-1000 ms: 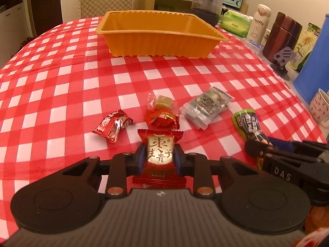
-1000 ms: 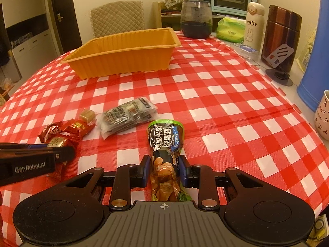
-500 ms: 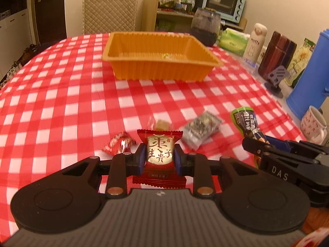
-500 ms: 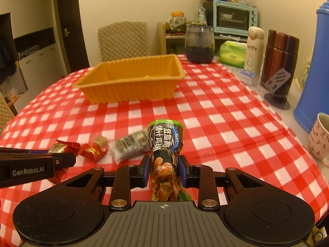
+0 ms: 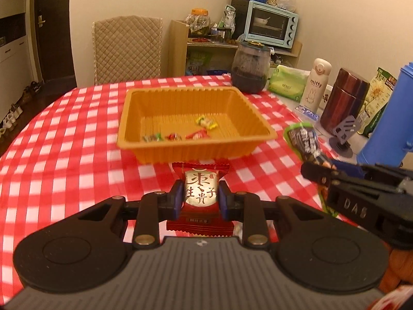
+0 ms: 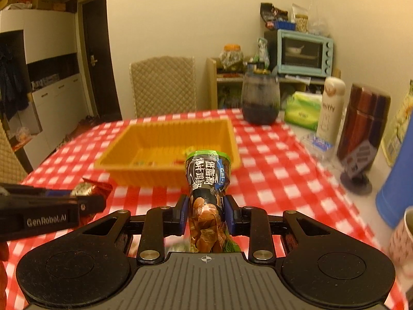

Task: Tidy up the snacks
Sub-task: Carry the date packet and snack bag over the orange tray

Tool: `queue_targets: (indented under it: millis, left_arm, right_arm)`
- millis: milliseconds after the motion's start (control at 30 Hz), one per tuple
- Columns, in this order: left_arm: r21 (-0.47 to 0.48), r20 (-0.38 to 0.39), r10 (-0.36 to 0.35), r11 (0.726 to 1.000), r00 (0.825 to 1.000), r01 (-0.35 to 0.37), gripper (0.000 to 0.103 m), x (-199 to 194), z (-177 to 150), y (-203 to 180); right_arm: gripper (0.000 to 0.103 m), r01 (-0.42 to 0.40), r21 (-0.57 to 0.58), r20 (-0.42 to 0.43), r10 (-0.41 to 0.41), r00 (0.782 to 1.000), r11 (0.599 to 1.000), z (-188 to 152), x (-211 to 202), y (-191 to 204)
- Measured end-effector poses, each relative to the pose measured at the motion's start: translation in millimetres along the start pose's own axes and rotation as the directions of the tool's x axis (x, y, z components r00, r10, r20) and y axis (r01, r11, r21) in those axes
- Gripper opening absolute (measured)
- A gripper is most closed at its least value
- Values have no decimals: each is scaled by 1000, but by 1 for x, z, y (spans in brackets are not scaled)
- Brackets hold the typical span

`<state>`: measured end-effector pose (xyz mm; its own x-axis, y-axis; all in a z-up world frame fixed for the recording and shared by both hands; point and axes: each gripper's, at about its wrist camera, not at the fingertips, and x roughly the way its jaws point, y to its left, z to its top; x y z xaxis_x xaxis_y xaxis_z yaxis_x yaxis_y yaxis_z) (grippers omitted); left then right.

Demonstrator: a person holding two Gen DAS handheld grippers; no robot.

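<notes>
Both grippers are rising off the counter (image 5: 77, 139) toward the orange tray (image 5: 196, 152): left gripper (image 5: 198, 201) fingers clamping a red packet (image 5: 200, 193), right gripper (image 6: 205, 213) fingers clamping a green pouch (image 6: 207, 180). Four candies (image 5: 178, 135) are lying inside the tray; these two are pending.

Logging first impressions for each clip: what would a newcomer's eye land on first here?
Likely the two snacks held up in front of the cameras: a red packet pinched in the left tongs, and a green-and-black snack bag in the right tongs. Behind them, the orange tray sits mid-table on the red checked tablecloth, a few small candies already inside.
</notes>
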<state>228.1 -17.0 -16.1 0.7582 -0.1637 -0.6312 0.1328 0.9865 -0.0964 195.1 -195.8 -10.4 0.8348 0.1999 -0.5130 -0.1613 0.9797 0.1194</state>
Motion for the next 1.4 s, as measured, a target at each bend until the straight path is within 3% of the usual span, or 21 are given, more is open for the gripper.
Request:
queue_targets:
  millis: [333,667,967,1400]
  left_arm:
    - [-43,13,-28,999,1000,29,25,32,40,17]
    - [-84,30,-3,996,1000,5,25,72,81,50]
    - [-99,15,0,995,1000,1,25,104,94,62]
    - [-61,-10,8,998,1000,-9,25,128,94,53]
  right_arm:
    - [30,-27,54,20,26,999,998,44,39,-1]
    - [30,-26,112,16,24,1000,993,79,98,-3]
    - [30,-39,148,-40,46,998,988,80,148,-7]
    - [30,-28,149,-61,38,997,988,76,165,-7]
